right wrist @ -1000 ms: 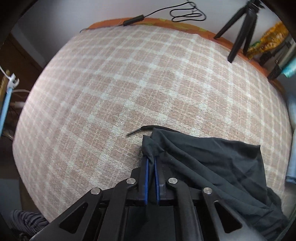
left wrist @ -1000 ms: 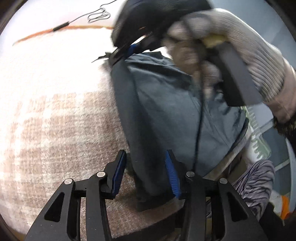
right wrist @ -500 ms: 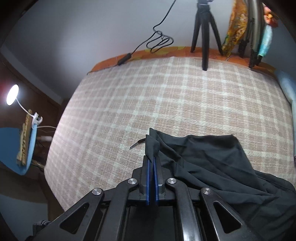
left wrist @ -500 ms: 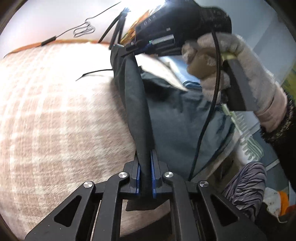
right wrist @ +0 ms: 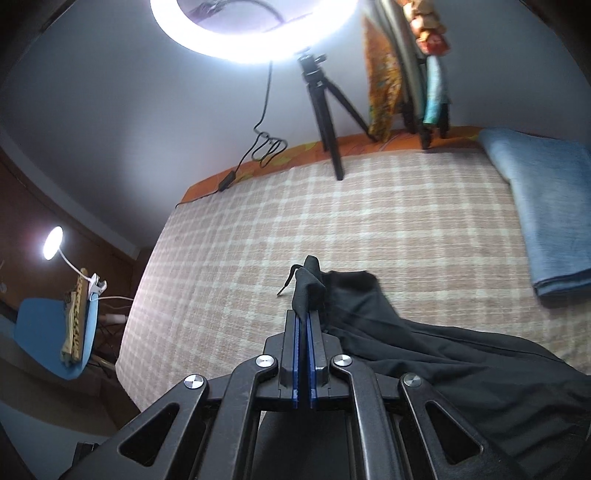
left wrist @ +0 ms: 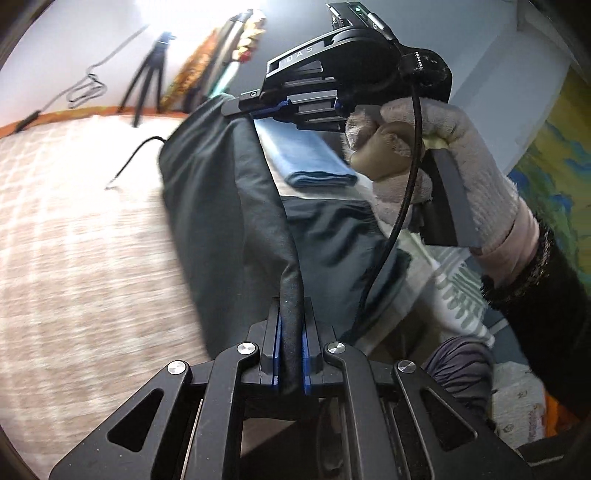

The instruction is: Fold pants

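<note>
The dark pants (left wrist: 221,206) hang lifted above the checked bed cover (left wrist: 74,240). My left gripper (left wrist: 291,321) is shut on a rolled edge of the pants. My right gripper (right wrist: 303,325) is shut on another corner of the pants (right wrist: 424,343), with the drawstring (right wrist: 286,284) dangling beside it. In the left wrist view the right gripper (left wrist: 258,109) shows at the top, held by a gloved hand (left wrist: 424,162), with the cloth stretched between both grippers.
A folded blue garment (right wrist: 546,206) lies on the bed at the right, also in the left wrist view (left wrist: 310,162). A tripod (right wrist: 325,107) with a ring light (right wrist: 255,29) and a cable (right wrist: 266,144) stand at the far edge. A blue chair (right wrist: 55,336) is left of the bed.
My left gripper closed on the pants edge. Both grippers have risen, lifting the pants off the bed; the right wrist view now looks higher, at the wall and ring light.
</note>
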`<state>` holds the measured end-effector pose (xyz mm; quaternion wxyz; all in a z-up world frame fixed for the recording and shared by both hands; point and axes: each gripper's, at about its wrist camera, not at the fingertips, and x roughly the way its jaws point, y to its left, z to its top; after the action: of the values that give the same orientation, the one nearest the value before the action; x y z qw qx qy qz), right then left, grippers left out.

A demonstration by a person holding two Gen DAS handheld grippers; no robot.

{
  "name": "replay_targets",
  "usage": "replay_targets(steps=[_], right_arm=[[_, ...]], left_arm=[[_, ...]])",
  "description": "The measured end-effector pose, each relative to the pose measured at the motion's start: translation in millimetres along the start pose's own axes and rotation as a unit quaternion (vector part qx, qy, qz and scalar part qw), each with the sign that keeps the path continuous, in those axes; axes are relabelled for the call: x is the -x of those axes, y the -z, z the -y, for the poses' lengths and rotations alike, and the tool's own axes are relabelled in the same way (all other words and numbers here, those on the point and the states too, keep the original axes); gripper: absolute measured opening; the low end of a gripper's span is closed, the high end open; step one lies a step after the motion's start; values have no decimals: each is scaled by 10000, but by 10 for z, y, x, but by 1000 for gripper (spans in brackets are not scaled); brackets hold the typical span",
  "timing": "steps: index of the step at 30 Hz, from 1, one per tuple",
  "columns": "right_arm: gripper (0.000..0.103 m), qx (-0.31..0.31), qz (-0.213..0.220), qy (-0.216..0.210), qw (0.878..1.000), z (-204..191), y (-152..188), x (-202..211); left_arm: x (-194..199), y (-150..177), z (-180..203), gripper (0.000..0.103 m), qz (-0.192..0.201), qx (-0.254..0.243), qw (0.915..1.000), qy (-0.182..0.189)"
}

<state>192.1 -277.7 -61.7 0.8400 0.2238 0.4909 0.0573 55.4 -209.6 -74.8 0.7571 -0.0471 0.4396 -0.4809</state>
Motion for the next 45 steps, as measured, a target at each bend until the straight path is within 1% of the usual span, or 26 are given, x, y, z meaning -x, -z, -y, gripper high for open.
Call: replay_targets(steps=[6,10,15,23,28,32,35,39,42,45], right_arm=[[1,-202,199,156,9995,440,51,373],[1,-370,292,263,9985,765,27,568],[1,-560,341,346,9972,1144,9,714],[1,-505,331,600,9964,1472,0,867],[1,-546,304,755,9952,1728,18,948],[1,-665,278,803,9942,1957,70,993],[1,-762,252,839,9932,2116,117,988],[1,-902,230,878,9918,2315,176,967],[1,-979,217,880,9911,2446,221,947],[1,-1018,210,930,9902,2575,243,903]], left_arm=[[-368,-151,445,6,-165,-397,9988,251],[-523,-235,625,5,-266,-546,9973,412],[-731,-316,759,5,-398,-619,9957,563],[-1095,-436,1006,5,-583,-657,9929,803],[-1324,-477,1233,4,-701,-817,9893,988],[-1480,-490,1407,3,-804,-961,9854,1150],[-1573,-486,1492,3,-857,-1112,9833,1158],[-1694,-493,1543,3,-959,-1170,9817,1155],[-1723,-483,1571,3,-1060,-1250,9794,1177],[-1709,-459,1625,4,-1188,-1373,9771,1107]])
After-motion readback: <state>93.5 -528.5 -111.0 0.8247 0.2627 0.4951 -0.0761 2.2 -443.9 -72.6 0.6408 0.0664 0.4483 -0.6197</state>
